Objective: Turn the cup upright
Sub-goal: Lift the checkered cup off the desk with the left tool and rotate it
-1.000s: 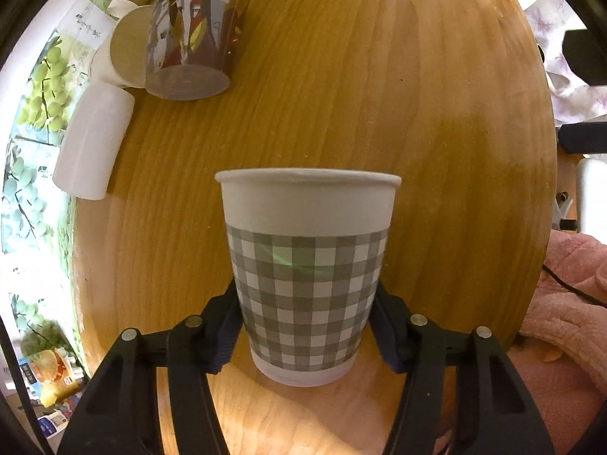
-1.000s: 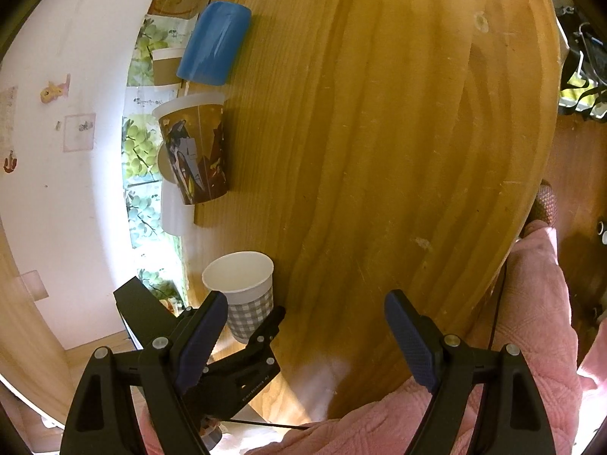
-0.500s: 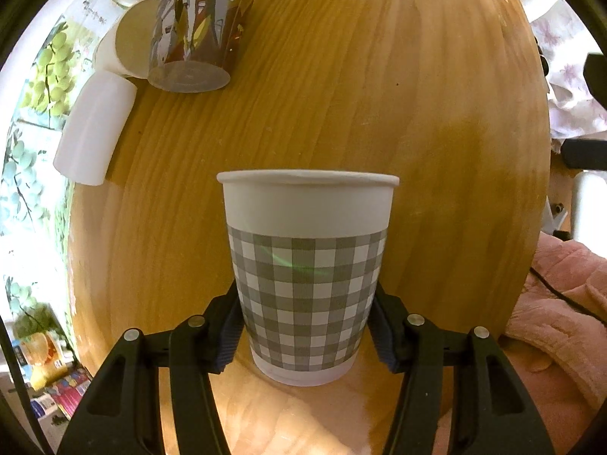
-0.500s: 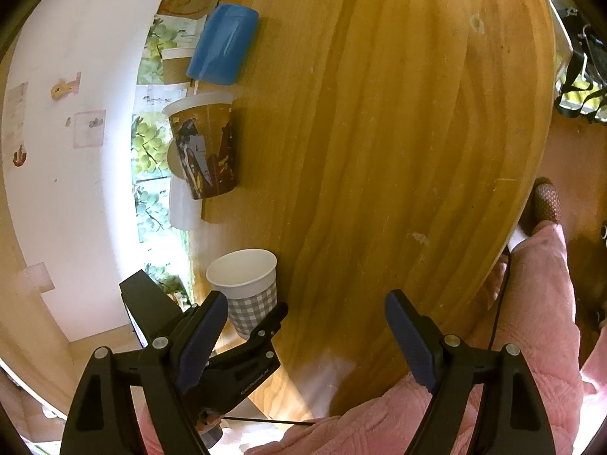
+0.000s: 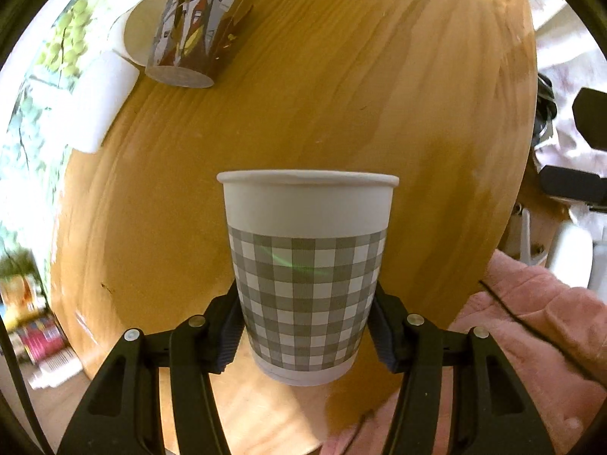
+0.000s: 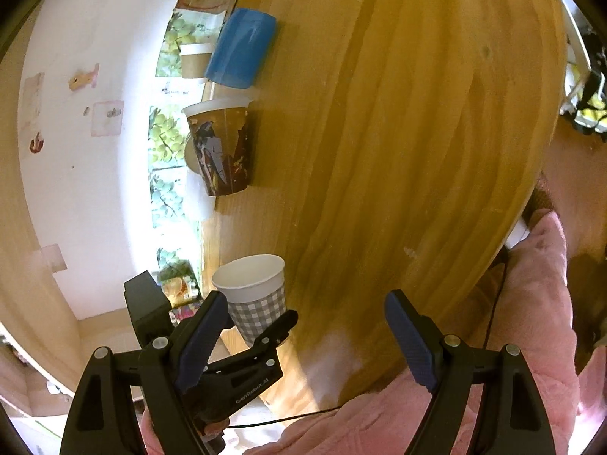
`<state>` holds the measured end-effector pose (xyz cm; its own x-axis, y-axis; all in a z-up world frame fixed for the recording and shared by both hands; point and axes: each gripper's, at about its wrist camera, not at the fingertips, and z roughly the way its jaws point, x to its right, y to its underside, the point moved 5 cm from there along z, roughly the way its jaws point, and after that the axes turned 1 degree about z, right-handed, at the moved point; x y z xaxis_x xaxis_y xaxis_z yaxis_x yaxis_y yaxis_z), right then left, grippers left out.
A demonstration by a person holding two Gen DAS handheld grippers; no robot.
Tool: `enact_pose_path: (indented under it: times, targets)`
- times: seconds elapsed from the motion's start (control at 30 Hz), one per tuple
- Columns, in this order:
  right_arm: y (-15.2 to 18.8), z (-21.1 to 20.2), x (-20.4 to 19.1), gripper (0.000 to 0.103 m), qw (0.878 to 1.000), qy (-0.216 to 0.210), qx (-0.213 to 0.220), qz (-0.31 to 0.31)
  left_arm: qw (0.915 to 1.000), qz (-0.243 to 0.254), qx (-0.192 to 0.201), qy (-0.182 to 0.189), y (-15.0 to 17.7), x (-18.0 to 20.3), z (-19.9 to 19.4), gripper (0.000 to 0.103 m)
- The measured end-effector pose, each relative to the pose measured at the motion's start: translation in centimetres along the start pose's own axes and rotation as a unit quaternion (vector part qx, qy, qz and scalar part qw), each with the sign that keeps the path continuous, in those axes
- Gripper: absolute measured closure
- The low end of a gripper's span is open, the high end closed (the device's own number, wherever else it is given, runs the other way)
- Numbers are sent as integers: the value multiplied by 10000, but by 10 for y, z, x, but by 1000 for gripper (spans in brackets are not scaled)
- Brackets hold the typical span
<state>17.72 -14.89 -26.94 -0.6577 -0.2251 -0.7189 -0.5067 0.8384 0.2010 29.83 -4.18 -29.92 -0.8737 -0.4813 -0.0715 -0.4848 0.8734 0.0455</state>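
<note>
A white paper cup with a grey gingham band [image 5: 309, 276] stands upright, mouth up, near the front edge of the wooden table [image 5: 379, 94]. My left gripper [image 5: 307, 335] is shut on the gingham cup, one blue pad on each side of its lower half. The cup [image 6: 254, 295] and the left gripper [image 6: 273, 335] also show in the right wrist view at lower left. My right gripper [image 6: 303, 333] is open and empty, held above the table's front edge to the right of the cup.
A cartoon-printed cup [image 5: 197, 26] stands upright at the far left of the table, with a white cup [image 5: 100, 102] and a brown-sleeved cup [image 5: 140, 34] lying beside it. A blue cup [image 6: 242, 51] lies further along. A pink sleeve [image 5: 531, 341] is at lower right.
The left gripper's view has swung slightly, so the far cups have shifted right and up in its frame. The gingham cup stays held upright. The right gripper is nearly still.
</note>
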Motion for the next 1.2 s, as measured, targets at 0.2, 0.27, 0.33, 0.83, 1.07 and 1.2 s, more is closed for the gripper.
enact_pose_path:
  times: [0.2, 0.27, 0.33, 0.83, 1.07, 1.2]
  targets:
    - [-17, -16, 1, 18, 9992, 23, -274, -279, 9979, -593, -85, 238, -12, 16, -3, 43]
    - [-24, -25, 2, 18, 9986, 57, -364, -387, 9967, -763, -118, 251, -18, 22, -3, 43]
    - [-31, -32, 3, 18, 9979, 107, -429, -475, 9946, -966, -144, 346, -23, 27, -4, 43]
    - [-85, -70, 10, 18, 9865, 482, -950, -1245, 9640, -2523, -55, 838, -42, 77, -13, 43]
    - [-107, -75, 6, 18, 9766, 667, -1181, -1670, 9348, -3404, -79, 1011, -37, 77, -5, 43]
    - [-116, -74, 2, 18, 9692, 754, -1334, -1929, 9138, -3889, -29, 1171, -32, 74, -2, 42]
